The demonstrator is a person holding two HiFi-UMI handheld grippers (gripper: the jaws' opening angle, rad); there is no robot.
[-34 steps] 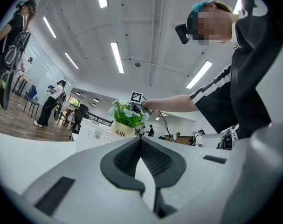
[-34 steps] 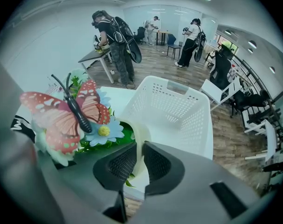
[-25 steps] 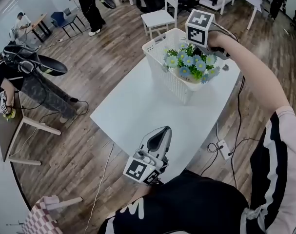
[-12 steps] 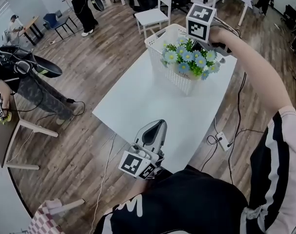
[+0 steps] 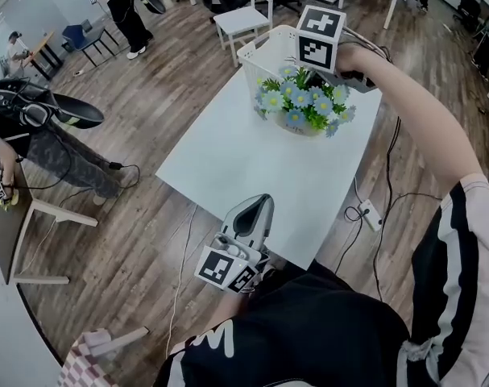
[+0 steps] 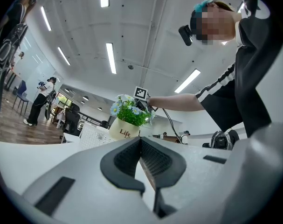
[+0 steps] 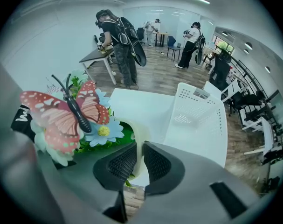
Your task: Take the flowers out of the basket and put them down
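The right gripper (image 7: 138, 158) pinches the rim of the flower pot (image 5: 297, 124), holding it above the white surface (image 5: 244, 164) next to the basket (image 5: 263, 53). The left gripper (image 6: 140, 143) is closed and empty.

In the left gripper view, near the middle of the frame, the cream pot (image 6: 124, 132) is showing the word "Life" in dark letters on its side. At the bottom of the head view, the black shirt (image 5: 308, 337) is showing a large white letter, an M or a W, only partly readable. Black-and-white square markers, bearing no letters, are facing the camera on the upper cube (image 5: 321, 37) and the lower cube (image 5: 225, 269). At the left edge of the right gripper view, white lettering is showing on black cloth (image 7: 24, 118), too cut off to read.
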